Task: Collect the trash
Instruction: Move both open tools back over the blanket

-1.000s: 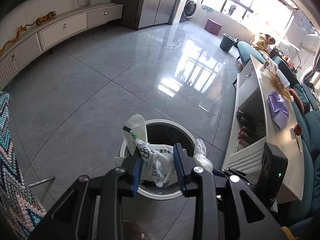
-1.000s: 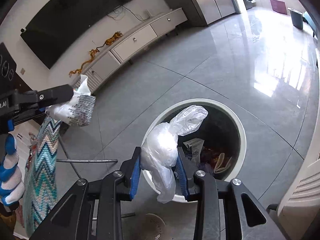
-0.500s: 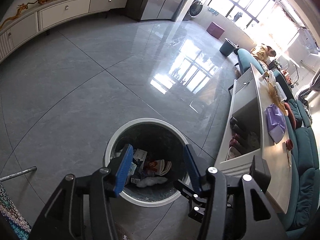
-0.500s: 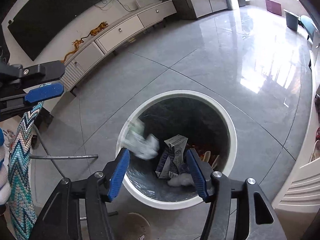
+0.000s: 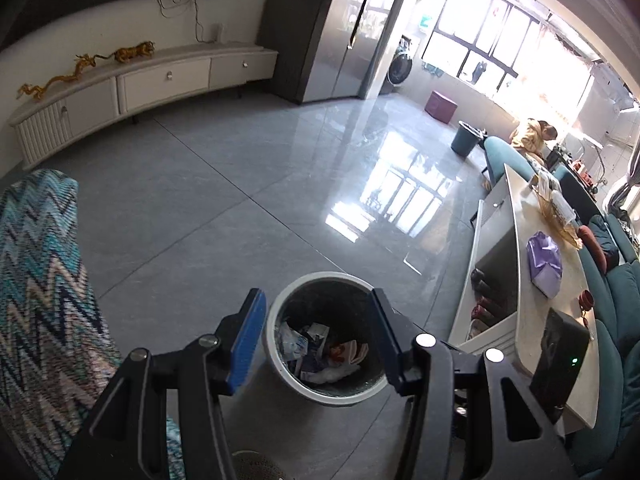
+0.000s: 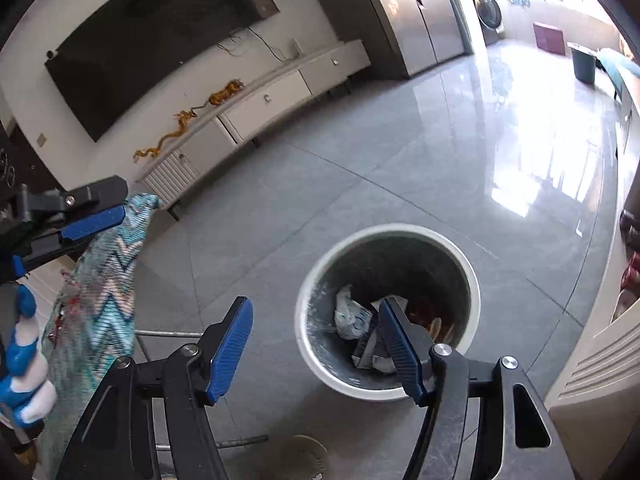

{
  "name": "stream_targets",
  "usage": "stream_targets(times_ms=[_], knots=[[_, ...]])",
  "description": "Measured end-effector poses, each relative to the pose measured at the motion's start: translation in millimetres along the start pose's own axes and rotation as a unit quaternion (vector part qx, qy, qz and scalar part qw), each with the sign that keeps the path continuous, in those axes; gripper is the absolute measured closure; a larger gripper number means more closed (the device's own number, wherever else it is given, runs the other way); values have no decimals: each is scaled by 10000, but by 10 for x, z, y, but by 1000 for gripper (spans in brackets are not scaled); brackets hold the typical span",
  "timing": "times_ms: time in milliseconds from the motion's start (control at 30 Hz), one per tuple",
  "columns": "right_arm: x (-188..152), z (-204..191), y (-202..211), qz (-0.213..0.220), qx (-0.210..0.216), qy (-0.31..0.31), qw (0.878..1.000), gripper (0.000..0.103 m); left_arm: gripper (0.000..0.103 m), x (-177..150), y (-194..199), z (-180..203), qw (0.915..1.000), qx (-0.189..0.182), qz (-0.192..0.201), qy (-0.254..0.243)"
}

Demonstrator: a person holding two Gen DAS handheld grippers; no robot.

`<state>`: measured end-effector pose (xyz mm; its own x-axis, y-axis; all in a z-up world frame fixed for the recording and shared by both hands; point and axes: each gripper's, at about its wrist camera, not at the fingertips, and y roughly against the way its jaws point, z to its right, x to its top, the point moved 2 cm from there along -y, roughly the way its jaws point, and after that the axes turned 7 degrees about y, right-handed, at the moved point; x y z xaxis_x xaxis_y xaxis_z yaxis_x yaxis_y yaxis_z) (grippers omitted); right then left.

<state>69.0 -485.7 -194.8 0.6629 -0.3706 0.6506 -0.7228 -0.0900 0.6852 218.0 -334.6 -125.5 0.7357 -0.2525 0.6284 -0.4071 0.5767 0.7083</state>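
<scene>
A round white-rimmed trash bin point(image 5: 276, 312) stands on the grey tile floor and shows in both views point(image 6: 316, 280). Inside it lie crumpled white bags and paper packaging point(image 5: 316, 348) point(image 6: 352, 316). My left gripper point(image 5: 316, 304) is open and empty, held above the bin. My right gripper point(image 6: 316, 312) is open and empty, above the bin's left rim. The left gripper also shows at the left edge of the right wrist view point(image 6: 92, 218), with a blue-and-white gloved hand point(image 6: 24, 360) below it.
A chevron-patterned cloth point(image 5: 40, 280) point(image 6: 104, 280) hangs at the left. A low table point(image 5: 560, 304) with a purple bag point(image 5: 544, 260) and a teal sofa point(image 5: 616, 288) stand at the right. A white TV cabinet point(image 5: 160, 80) lines the far wall. A metal rod point(image 6: 168, 335) lies on the floor.
Both grippers opened and let their white plastic bags fall into the bin. Since then both have risen and drawn back, so the bin looks smaller.
</scene>
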Motion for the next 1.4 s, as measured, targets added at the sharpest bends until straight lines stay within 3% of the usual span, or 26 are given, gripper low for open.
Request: stream_targets(times_ms=[333,500,600,700,1067,1400], knots=[[180,-916,660,754,250,633,9948,39,52,-199,1339,-471,9904,903,1038,-161],[191,-1318,833,963,463,817,9909,38,52,-382,2037,-801,9749,1491,1652,75],[186,-1594,896,1031,602,1008,9877,37,42,-481,2364,-1031,9661,1739,1887,280],[193,-1883,938,1076,715,1234,9839,37,41,-575,2621,-1194,9587,1906,2073,390],[125,-2609,1014,1115,958,1786,9729,36,40,-913,3257,-1615,9396,2157,2582,625],[-1,-3192,962,972,1021,2265,9638,34,40,-1207,3561,-2079,9332,2196,2645,1043]])
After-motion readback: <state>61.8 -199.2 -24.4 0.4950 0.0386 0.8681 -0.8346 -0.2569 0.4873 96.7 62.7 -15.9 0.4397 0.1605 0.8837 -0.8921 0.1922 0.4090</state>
